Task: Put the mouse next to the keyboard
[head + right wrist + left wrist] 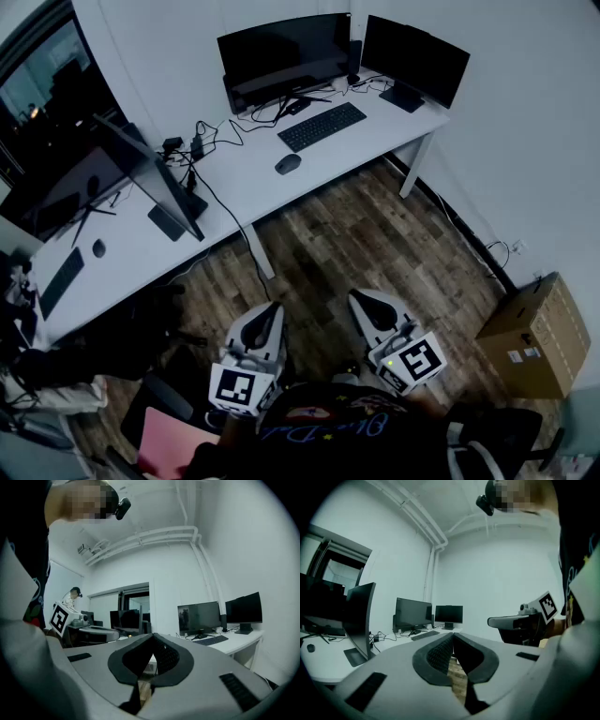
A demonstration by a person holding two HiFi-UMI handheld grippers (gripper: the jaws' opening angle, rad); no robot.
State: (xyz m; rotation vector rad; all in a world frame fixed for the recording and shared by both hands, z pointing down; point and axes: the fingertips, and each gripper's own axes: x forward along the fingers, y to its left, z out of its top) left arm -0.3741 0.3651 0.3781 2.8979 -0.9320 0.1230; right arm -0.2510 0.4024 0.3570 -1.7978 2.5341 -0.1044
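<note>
Mouse (288,163) on the table (262,185), near the keyboard (322,126), off its left end and apart from it. Monitor (281,47) just behind the keyboard. Left tool (269,314) pressed together, pinching nothing. Right tool (366,305) likewise, pads meeting, empty. Both well short of the keyboard, side by side over the wood floor (356,244).

We see the mouse (288,163), a small dark oval, lying flat on the white desk (253,187), well ahead of the left gripper (270,311) and right gripper (367,302). The black keyboard (322,126) lies flat and angled, farther from both, near the mouse but not touching it.
</note>
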